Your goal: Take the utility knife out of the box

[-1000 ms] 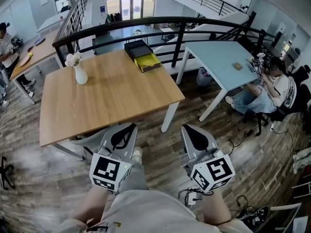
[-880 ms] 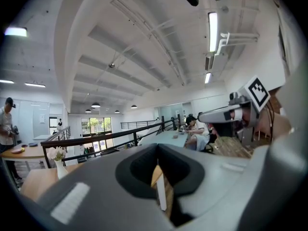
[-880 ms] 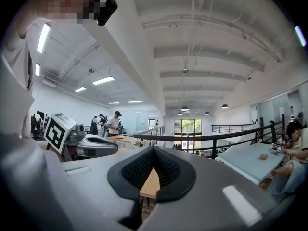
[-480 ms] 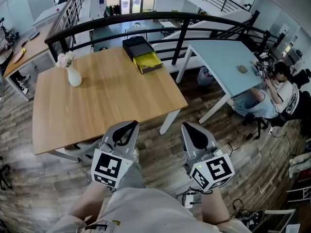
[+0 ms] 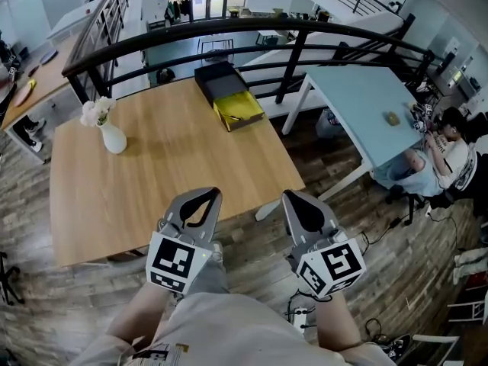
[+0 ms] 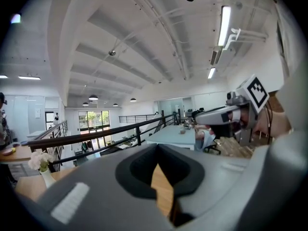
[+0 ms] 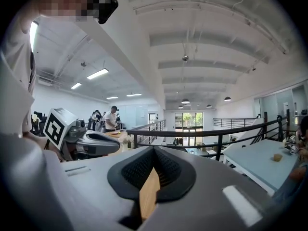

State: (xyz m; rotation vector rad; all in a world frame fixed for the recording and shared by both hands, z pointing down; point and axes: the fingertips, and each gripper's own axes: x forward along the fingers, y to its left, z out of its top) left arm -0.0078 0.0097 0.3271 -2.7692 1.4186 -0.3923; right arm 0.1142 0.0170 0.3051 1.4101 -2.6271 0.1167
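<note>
On left hand-held gripper [image 5: 204, 197], square marker [image 5: 174, 261]

The lower half of the view is filled by the left gripper [image 6: 157, 150], whose grey jaws are seen closed, tips together, with nothing held between the black pads [image 6: 130, 172]. A strip of wooden table [image 6: 162, 194] is seen through the gap behind them. At the right, the right gripper [image 6: 214, 117] is shown side-on, its marker cube [image 6: 255, 91] raised behind it. A vase [image 6: 45, 177] of pale flowers is seen at far left, a black railing [image 6: 96, 137] across the middle, and a pale blue table [image 6: 173, 134] right of centre
</note>
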